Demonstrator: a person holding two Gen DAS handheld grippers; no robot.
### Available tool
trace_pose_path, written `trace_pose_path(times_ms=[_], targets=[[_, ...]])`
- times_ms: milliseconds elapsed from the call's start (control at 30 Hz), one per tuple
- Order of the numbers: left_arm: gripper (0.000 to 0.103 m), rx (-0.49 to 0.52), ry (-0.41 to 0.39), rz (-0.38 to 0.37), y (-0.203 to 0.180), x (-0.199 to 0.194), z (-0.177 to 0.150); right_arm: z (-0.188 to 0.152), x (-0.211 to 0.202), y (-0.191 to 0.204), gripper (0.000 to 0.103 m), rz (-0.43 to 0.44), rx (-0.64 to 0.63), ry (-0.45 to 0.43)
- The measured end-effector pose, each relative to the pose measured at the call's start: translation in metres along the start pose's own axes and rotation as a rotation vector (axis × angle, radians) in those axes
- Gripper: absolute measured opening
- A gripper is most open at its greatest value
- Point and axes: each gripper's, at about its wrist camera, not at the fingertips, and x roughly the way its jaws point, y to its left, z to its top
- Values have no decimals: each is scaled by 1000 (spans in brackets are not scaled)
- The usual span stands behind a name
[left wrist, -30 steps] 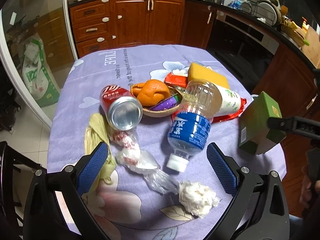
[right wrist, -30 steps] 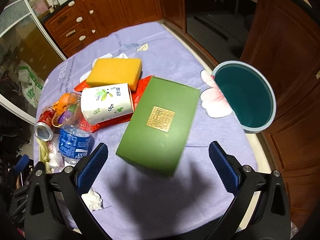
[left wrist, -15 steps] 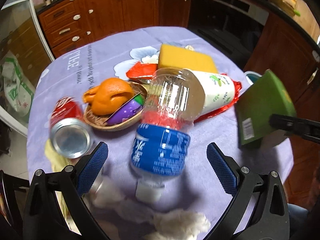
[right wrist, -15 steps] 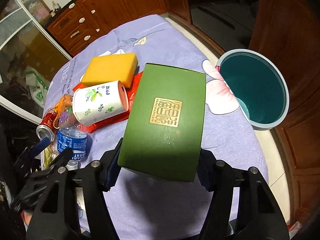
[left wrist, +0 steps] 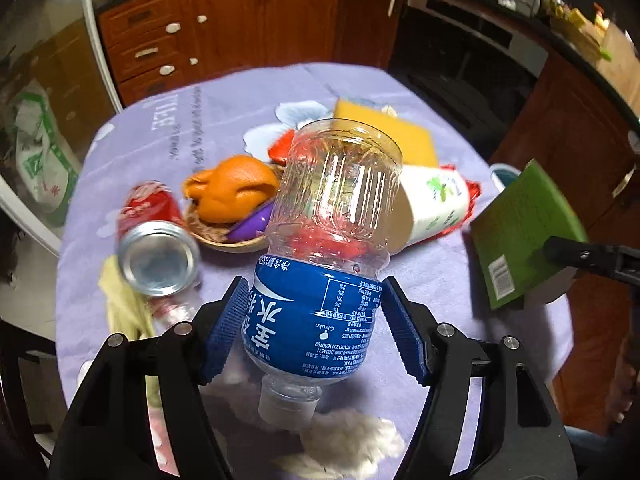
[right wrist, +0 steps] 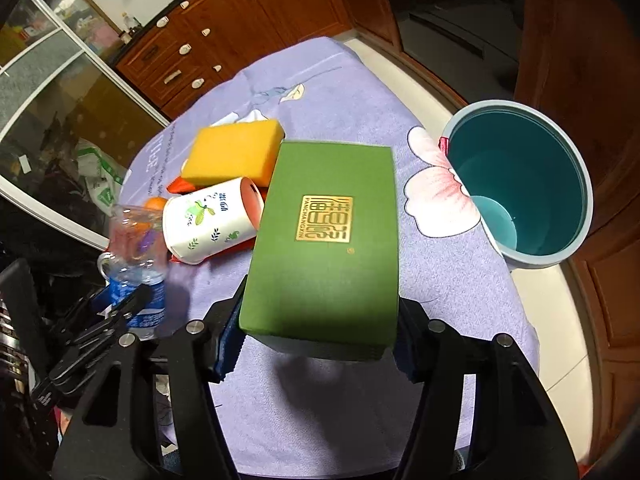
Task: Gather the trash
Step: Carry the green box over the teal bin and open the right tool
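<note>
Down my left gripper (left wrist: 314, 322), the jaws have just been closing and now clasp the plastic bottle (left wrist: 320, 264) across its blue label, cap end toward me, clear base tilted out over the table (left wrist: 224, 104). It looks empty, so light, but thin-walled and slick; I judge the label band the firmest place, since a harder squeeze would buckle it. Down my right gripper (right wrist: 318, 336), the jaws have likewise just been closing and grip the green box (right wrist: 326, 240) by its long sides at the near end, raised above the cloth. Stiff card, probably light, yet held so far back it may droop. The teal bin (right wrist: 516, 184) stands open just beyond the table edge.
</note>
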Motion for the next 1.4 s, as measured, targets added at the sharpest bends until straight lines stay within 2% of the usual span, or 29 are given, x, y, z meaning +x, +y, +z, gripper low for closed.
trace_pose_path(times_ms=[267,400,567,700,833,967,1200,1400], targets=[[69,11,-78,-27,-14,-40,13,3,-26,-9,55,58,-2,-64],[69,48,-82,-82,-34,-45,22,9,-45,-25,55,59,32,-116],[69,124,-78,-139,-76,-42,37,23,-75,-72,55,6,119,-215],[69,189,-57,-182,-118,-28,53,38,-89,-125,55,-100,186,-283],[69,246,-15,-212,-159,-4,65,48,-71,-176,56,-139,261,-260],[69,292,40,-221,-197,23,76,53,-39,-209,56,-121,313,-199],[69,344,121,-246,-251,71,94,56,10,-242,60,-90,363,-70],[69,388,183,-256,-288,106,99,53,19,-257,64,-60,381,-34]])
